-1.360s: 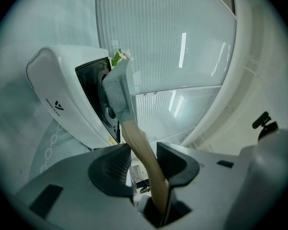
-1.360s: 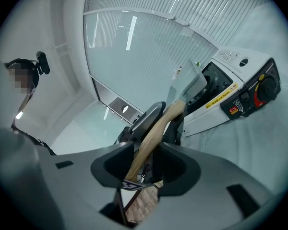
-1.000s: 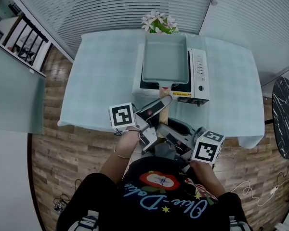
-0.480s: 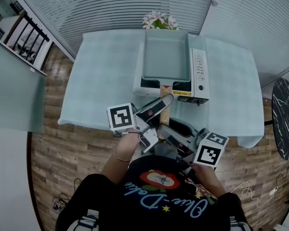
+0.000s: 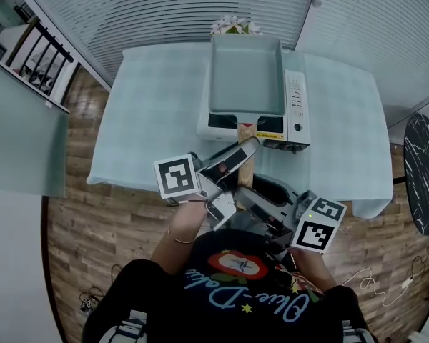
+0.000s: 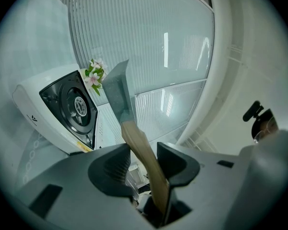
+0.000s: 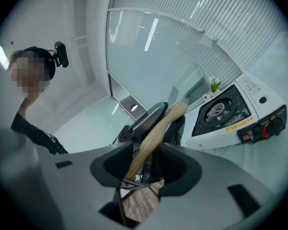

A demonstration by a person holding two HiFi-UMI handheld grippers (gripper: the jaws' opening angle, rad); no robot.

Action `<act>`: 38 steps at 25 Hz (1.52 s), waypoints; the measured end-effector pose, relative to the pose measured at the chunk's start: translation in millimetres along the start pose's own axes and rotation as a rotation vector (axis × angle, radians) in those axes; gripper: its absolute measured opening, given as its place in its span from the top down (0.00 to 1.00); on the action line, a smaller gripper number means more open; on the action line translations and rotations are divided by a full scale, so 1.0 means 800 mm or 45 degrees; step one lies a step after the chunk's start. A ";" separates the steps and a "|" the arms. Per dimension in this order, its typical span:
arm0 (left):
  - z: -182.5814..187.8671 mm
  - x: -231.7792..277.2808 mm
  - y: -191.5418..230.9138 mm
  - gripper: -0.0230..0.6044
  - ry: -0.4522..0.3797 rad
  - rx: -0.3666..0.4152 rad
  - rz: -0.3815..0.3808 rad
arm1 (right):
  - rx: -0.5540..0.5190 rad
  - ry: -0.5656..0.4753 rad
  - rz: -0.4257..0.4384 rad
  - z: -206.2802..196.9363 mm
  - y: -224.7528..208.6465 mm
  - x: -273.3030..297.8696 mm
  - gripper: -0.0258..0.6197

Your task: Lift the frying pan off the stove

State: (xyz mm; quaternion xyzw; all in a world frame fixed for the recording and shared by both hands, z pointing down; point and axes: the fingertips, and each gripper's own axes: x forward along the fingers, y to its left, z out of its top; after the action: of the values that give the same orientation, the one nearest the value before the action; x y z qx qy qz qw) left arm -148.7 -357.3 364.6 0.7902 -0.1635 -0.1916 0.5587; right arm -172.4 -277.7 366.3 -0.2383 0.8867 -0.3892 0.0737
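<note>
1. Head view shows the frying pan [image 5: 247,73] up in the air, just above the stove [image 5: 294,98] on the desk [image 5: 150,106].
2. Left gripper [image 6: 143,158] and right gripper [image 7: 149,159] jaws, a little apart, both squeeze its wooden handle [image 6: 133,137].
3. Lifting looks nearly done. Next, carry it away from the stove, kept level.

Grey-blue frying pan [image 5: 247,73] with pale tan wooden handle [image 5: 246,171]. White stove [image 5: 294,113], black round the burner, yellow label strip. Pale mint checked tablecloth [image 5: 150,113]. Brown plank floor [image 5: 93,227]. Pink-white flowers [image 5: 232,26], green leaves. Matt grey left gripper [image 6: 143,153] and right gripper [image 7: 148,153], black-and-white square markers.
</note>
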 end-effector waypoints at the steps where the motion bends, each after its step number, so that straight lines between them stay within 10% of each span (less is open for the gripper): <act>1: 0.000 -0.001 -0.001 0.69 -0.001 0.003 -0.001 | -0.006 -0.001 0.000 0.000 0.001 0.000 0.72; 38: -0.005 0.006 -0.004 0.69 -0.002 0.010 -0.012 | -0.051 -0.006 -0.021 0.004 0.001 -0.009 0.70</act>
State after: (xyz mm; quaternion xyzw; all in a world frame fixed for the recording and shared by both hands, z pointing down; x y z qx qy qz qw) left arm -142.9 -355.3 361.9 0.7931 -0.1611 -0.1943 0.5543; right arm -165.4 -276.0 363.5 -0.2479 0.8922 -0.3713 0.0676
